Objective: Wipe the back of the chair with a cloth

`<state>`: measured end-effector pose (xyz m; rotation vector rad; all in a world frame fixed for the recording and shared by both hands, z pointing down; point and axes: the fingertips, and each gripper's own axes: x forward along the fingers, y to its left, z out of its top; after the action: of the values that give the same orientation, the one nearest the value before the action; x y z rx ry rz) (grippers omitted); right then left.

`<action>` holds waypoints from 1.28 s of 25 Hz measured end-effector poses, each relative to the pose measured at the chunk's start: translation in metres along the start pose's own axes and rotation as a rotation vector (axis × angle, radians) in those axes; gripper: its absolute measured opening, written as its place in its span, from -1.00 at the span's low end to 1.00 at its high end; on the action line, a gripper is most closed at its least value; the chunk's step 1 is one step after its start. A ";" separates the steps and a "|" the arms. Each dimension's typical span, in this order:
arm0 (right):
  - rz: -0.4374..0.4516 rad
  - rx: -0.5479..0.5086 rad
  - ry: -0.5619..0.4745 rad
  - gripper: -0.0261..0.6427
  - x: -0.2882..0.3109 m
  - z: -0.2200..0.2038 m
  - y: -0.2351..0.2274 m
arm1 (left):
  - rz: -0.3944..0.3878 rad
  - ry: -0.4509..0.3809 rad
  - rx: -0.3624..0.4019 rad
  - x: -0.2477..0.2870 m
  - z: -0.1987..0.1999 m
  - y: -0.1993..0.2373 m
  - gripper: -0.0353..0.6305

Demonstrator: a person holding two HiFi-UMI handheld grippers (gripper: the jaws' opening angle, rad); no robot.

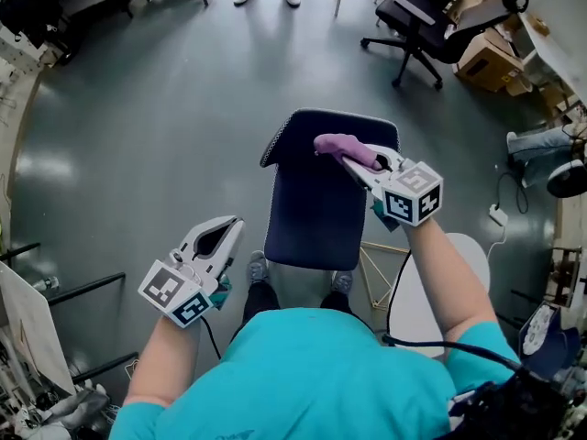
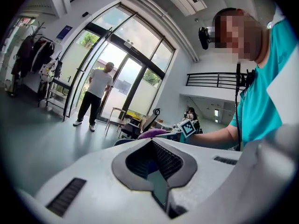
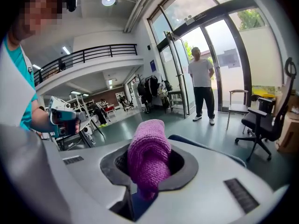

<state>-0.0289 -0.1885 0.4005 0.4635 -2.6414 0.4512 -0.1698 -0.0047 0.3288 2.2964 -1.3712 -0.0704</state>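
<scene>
Fingers [image 3: 212, 174] of the right gripper [image 1: 359, 161] pinch a bunched purple knit cloth [image 3: 149, 155]; left gripper [image 1: 231, 226] seems closed.

The right forearm [image 1: 451, 278] reaches forward, holding the right gripper [image 1: 356, 161] out ahead with its jaws clamped on a purple cloth [image 1: 336, 144]. The left forearm [image 1: 171, 356] is bent and drawn in lower at the person's side. The left gripper [image 1: 231, 227] points forward, its jaws together with nothing between them.
</scene>
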 end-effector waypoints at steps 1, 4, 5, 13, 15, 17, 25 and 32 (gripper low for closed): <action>-0.006 0.000 0.010 -0.67 0.017 -0.003 -0.002 | 0.007 0.004 -0.009 -0.005 -0.007 0.008 -0.88; -0.019 -0.003 0.040 -0.67 0.064 -0.012 -0.011 | 0.017 0.017 -0.020 -0.017 -0.026 0.026 -0.88; -0.021 -0.005 0.049 -0.67 0.079 -0.015 -0.014 | 0.020 0.021 -0.022 -0.020 -0.032 0.032 -0.88; -0.022 -0.001 0.115 -0.67 0.181 -0.033 -0.011 | 0.046 0.035 -0.069 -0.049 -0.071 0.071 -0.88; -0.059 0.025 0.127 -0.67 0.192 -0.041 -0.020 | 0.043 0.040 -0.076 -0.049 -0.078 0.072 -0.88; -0.106 0.065 0.128 -0.67 0.196 -0.049 -0.035 | 0.036 0.047 -0.083 -0.047 -0.085 0.070 -0.88; -0.227 0.186 0.090 -0.67 0.194 -0.058 -0.070 | 0.012 0.080 -0.107 -0.047 -0.102 0.062 -0.88; -0.281 0.212 0.075 -0.67 0.178 -0.066 -0.088 | -0.027 0.102 -0.108 -0.024 -0.102 0.047 -0.88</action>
<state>-0.1245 -0.2858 0.5589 0.8524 -2.4171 0.6460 -0.1918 0.0337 0.4348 2.1979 -1.2553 -0.0347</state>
